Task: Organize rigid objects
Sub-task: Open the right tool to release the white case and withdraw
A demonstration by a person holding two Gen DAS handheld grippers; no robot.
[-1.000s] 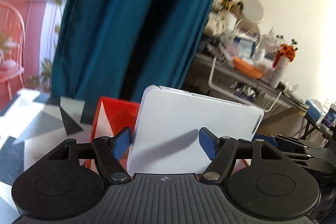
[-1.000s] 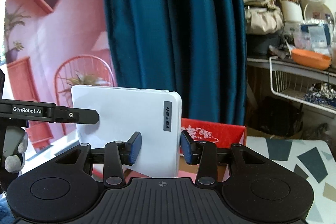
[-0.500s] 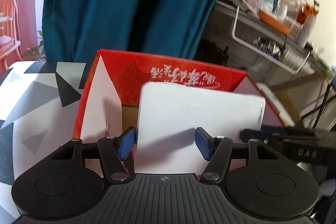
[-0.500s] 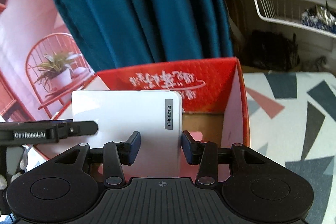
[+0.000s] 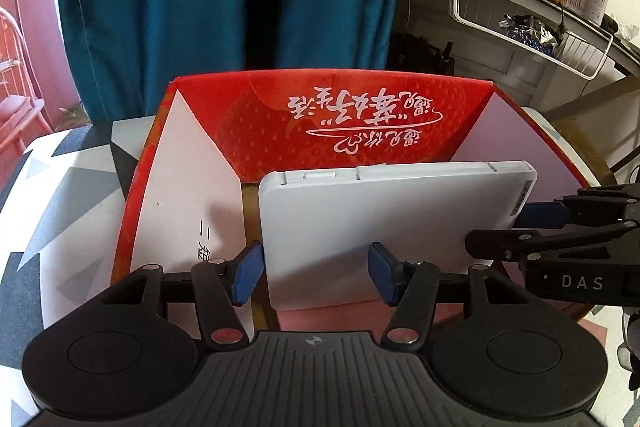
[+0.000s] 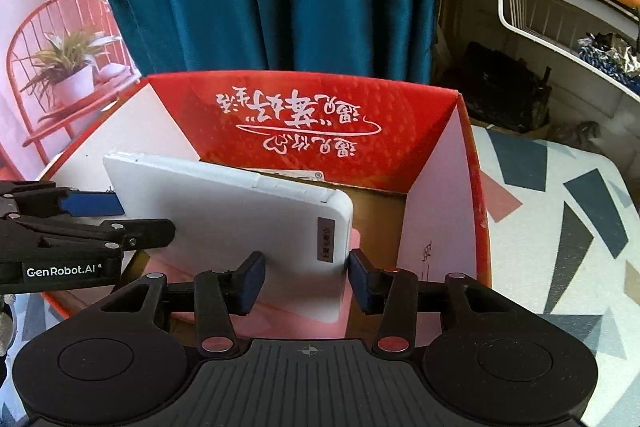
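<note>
Nearest the cameras, a white plastic case point(image 5: 380, 219) is being pinched from both ends. The left gripper point(image 5: 314, 277) is being pressed onto its left edge, its jaws having just been closing with the case between them. The right gripper point(image 6: 306, 281) is being pressed onto the labelled right edge. The case is being held upright and slightly tilted inside the open red cardboard box point(image 5: 280, 115), which is standing on the patterned table point(image 6: 560, 227) before a teal curtain point(image 5: 200, 7). Whether its lower edge is touching the box floor cannot be told. The placing step is judged to be under way. Next, the case is likely to be settled down fully before both grips are loosened and the grippers lifted clear of the walls.
</note>
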